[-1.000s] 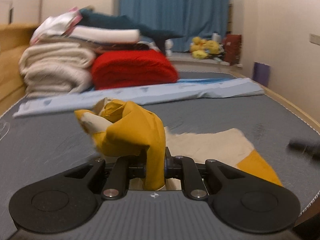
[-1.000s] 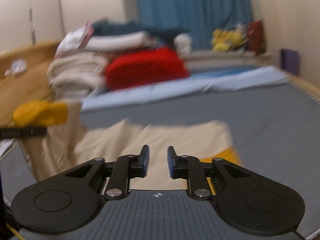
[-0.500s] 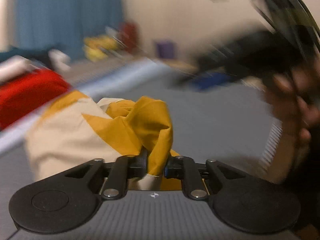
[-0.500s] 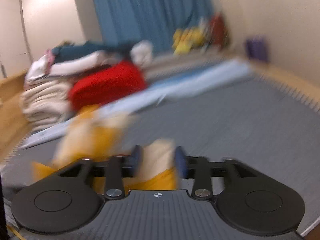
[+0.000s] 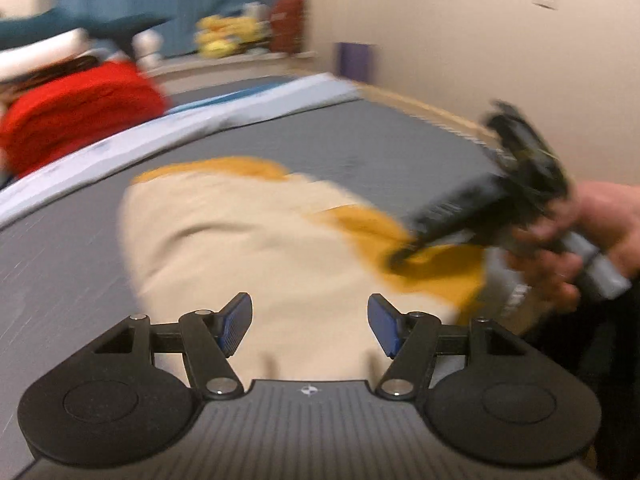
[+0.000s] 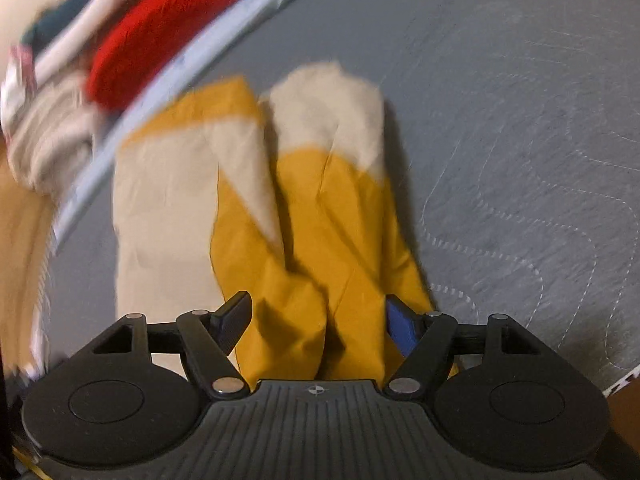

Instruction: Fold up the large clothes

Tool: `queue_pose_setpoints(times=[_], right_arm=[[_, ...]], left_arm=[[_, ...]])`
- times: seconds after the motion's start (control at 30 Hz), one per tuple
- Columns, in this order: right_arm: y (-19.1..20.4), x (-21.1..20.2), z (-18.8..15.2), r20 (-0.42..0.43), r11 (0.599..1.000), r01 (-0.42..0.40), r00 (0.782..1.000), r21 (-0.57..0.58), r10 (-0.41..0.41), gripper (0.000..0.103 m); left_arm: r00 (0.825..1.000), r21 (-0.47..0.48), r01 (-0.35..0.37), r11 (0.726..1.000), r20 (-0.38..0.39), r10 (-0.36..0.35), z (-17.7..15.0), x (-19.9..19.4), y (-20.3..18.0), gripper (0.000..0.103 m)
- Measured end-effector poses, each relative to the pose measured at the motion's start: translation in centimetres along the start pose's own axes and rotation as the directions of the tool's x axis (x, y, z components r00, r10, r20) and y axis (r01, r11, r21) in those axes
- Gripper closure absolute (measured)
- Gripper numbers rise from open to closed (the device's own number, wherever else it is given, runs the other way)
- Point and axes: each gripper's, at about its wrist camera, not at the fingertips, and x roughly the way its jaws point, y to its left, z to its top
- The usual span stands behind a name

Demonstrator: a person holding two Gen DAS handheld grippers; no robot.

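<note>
Left wrist view: left gripper [image 5: 310, 326] fingers spread wide, nothing between, above cream-and-mustard garment [image 5: 248, 240] lying on grey quilted mattress [image 5: 380, 152]; right gripper [image 5: 400, 256] at its mustard edge.

Right wrist view: right gripper [image 6: 316, 322] fingers spread, mustard folds between, not pinched.

We see dim, warm light, lots of blur in both views, and dark, bent corners.

Right gripper [image 5: 404, 254] motion-blurred, tips lost against cream-and-mustard garment [image 5: 248, 240], folded pile [image 6: 60, 80] smeared, cut by edge
</note>
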Motion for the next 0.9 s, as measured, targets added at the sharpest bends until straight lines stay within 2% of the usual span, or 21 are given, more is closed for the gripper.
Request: queue_pose_setpoints(times=[0.03, 0.07, 0.1, 0.13, 0.2, 0.27, 0.3, 0.33, 0.37, 0.4, 0.43, 0.47, 0.5, 0.6, 0.63, 0.67, 0.7, 0.77, 0.8, 0.9], right_arm=[[0.4, 0.2, -0.4, -0.011, 0.999, 0.021, 1.000, -0.031, -0.022, 0.034], [1.7, 0.5, -0.7, -0.007, 0.999, 0.018, 1.000, -0.051, -0.018, 0.044], [1.9, -0.2, -0.9, 0.015, 0.997, 0.007, 1.000, -0.072, -0.006, 0.077], [2.5, -0.9, -0.8, 0.052, 0.994, -0.008, 0.999, -0.106, 0.014, 0.092], [4.0, -3.4, -1.5, 0.171, 0.980, -0.037, 0.983, -0.194, 0.071, 0.096], [4.5, -7.2, -2.1, 0.334, 0.962, -0.112, 0.922, -0.251, 0.194, 0.096], [4.2, -8.5, -2.2, 0.385, 0.959, -0.134, 0.895, -0.250, 0.225, 0.096], [3.6, -9.0, -2.3, 0.414, 0.967, -0.113, 0.888, -0.227, 0.201, 0.096], [2.9, -8.6, -2.1, 0.406, 0.980, -0.065, 0.903, -0.189, 0.138, 0.096], [2.0, -7.6, -1.8, 0.365, 0.988, -0.013, 0.929, -0.152, 0.068, 0.096], [1.0, -6.0, -1.5, 0.281, 0.994, 0.027, 0.960, -0.110, 0.005, 0.096], [0.1, -4.7, -1.3, 0.201, 0.996, 0.045, 0.979, -0.076, -0.029, 0.096], [-0.4, -3.7, -1.3, 0.155, 0.996, 0.066, 0.986, -0.057, -0.056, 0.095], [0.3, -2.7, -1.2, 0.152, 0.983, 0.123, 0.983, -0.139, -0.102, 0.095], [0.5, -2.6, -1.3, 0.157, 0.979, 0.131, 0.982, -0.158, -0.106, 0.095], [0.5, -2.7, -1.5, 0.158, 0.976, 0.139, 0.981, -0.165, -0.113, 0.095], [0.4, -2.7, -1.8, 0.155, 0.973, 0.149, 0.980, -0.174, -0.122, 0.095], [0.3, -3.2, -2.2, 0.147, 0.970, 0.161, 0.980, -0.184, -0.135, 0.095], [0.5, -2.9, -1.9, 0.134, 0.970, 0.157, 0.982, -0.185, -0.134, 0.095], [1.1, -2.2, -1.6, 0.153, 0.956, 0.193, 0.975, -0.221, -0.161, 0.095]], left_arm=[[1.000, -0.024, -0.027, 0.999, -0.006, 0.027, -0.2, 0.0, 0.9, 0.034], [0.999, -0.058, -0.042, 0.997, -0.006, 0.042, -0.3, -0.1, 1.8, 0.034], [0.999, -0.087, -0.045, 0.995, -0.006, 0.045, -0.2, -0.4, 2.5, 0.033], [0.999, -0.124, -0.052, 0.991, -0.017, 0.050, -0.6, 0.0, 3.4, 0.033], [0.996, -0.157, -0.079, 0.984, -0.054, 0.072, -1.0, 0.1, 4.3, 0.033], [0.995, -0.168, -0.092, 0.982, -0.056, 0.084, -0.7, 0.3, 5.1, 0.033], [0.996, -0.176, -0.085, 0.981, -0.049, 0.078, -0.6, 0.3, 5.3, 0.033], [0.996, -0.187, -0.079, 0.979, -0.047, 0.071, -0.6, 0.1, 5.5, 0.033], [0.997, -0.201, -0.070, 0.977, -0.046, 0.062, -0.5, 0.4, 5.7, 0.033], [0.998, -0.214, -0.062, 0.975, -0.047, 0.053, -0.4, 0.4, 5.9, 0.033], [0.998, -0.220, -0.056, 0.974, -0.047, 0.047, -0.6, 0.1, 5.8, 0.033], [0.998, -0.224, -0.053, 0.973, -0.049, 0.043, -0.9, -0.2, 5.7, 0.033], [0.998, -0.225, -0.049, 0.973, -0.053, 0.038, -0.8, 0.0, 5.6, 0.033], [0.998, -0.229, -0.023, 0.973, -0.064, 0.008, -0.7, 0.7, 5.0, 0.033], [0.997, -0.226, -0.009, 0.974, -0.079, -0.009, -0.9, 1.2, 4.6, 0.033], [0.991, -0.212, -0.002, 0.977, -0.130, -0.026, -1.1, 2.2, 4.2, 0.034], [0.977, -0.179, -0.012, 0.984, -0.212, -0.027, -2.1, 3.1, 3.5, 0.039], [0.932, -0.080, -0.045, 0.996, -0.363, 0.013, -4.0, 5.2, 2.2, 0.039], [0.926, -0.068, -0.046, 0.997, -0.377, 0.016, -4.2, 5.4, 2.0, 0.039], [0.937, -0.103, -0.016, 0.995, -0.349, -0.021, -3.4, 4.3, 2.4, 0.041]])
